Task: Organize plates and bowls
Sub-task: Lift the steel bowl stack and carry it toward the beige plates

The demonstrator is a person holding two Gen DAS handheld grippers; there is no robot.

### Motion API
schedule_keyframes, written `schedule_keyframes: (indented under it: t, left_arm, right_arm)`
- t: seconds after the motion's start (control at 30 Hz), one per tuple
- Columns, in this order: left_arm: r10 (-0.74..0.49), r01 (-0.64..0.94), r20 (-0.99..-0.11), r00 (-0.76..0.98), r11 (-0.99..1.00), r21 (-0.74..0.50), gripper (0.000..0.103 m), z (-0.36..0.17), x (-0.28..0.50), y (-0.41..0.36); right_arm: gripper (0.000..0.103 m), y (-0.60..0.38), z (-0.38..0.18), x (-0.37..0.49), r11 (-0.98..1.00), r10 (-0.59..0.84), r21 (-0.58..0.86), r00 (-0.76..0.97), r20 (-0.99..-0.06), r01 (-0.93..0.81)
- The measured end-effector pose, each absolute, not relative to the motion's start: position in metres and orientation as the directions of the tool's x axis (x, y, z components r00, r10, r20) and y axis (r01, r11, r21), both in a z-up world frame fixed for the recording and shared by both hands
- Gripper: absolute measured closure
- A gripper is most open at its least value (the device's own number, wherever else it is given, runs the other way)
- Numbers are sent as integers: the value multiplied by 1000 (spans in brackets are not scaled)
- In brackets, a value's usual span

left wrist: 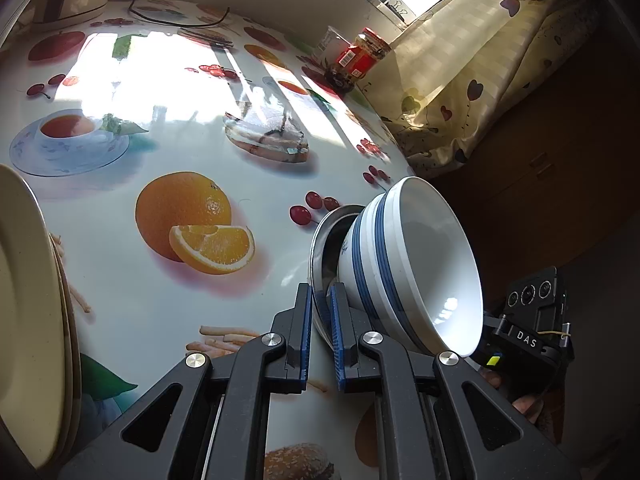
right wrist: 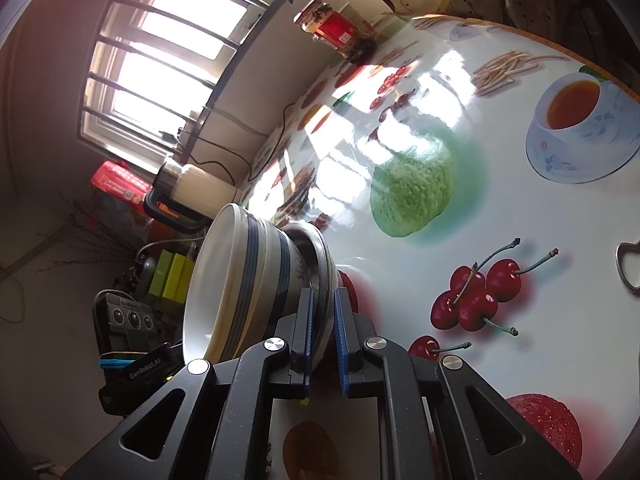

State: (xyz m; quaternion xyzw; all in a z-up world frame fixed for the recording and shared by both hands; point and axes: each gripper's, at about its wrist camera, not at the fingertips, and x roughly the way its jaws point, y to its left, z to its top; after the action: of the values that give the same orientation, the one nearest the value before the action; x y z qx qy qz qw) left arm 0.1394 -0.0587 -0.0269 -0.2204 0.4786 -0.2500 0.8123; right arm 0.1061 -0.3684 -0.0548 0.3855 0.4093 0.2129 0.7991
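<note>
Left gripper [left wrist: 320, 320]: jaws nearly together, its blue pads [left wrist: 306, 332] pinching the rim of the metal bowl [left wrist: 320, 248] from one side.
Right gripper [right wrist: 323, 326]: jaws likewise narrow, clamped on the rim of the same metal bowl [right wrist: 320, 256] from the opposite side.
Bowl stack: two white bowls [left wrist: 416, 264] with blue bands sit nested inside the metal bowl; the whole stack is gripped by both tools at once and appears tipped in each fisheye view.
White bowls, right wrist view: the banded bowls [right wrist: 240, 276] sit left of the pads, mouths turned toward the left gripper's body.
Stack position: over the table [left wrist: 160, 320], near its edge; whether the metal base touches the cloth cannot be told.
Plates [left wrist: 28, 320]: a cream stack at the far left of the left wrist view, lying on the table, well apart from the bowls.
Table cover: glossy cloth printed with an orange, cherries, teacups and bread; strong window glare across it.
Jar [left wrist: 360, 56]: red-labelled, standing at the far table edge by the wall, near the curtain [left wrist: 480, 60].
Kettle [right wrist: 188, 192]: cream, dark handle, beyond the bowls in the right wrist view.
Window [right wrist: 160, 52]: barred, bright, above the kettle.
Metal ring [right wrist: 628, 268]: heart-shaped, at the right margin on the table.
</note>
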Motion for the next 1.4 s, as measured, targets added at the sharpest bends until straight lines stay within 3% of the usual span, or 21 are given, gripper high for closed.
schedule_keyframes:
  t: [1.4]
  left_arm:
    - [-582,218,-656,481,804,-554,94,-6,128,-56]
  right_arm:
    - [93,-366,-35,107,629,650,776,583,-487,-53]
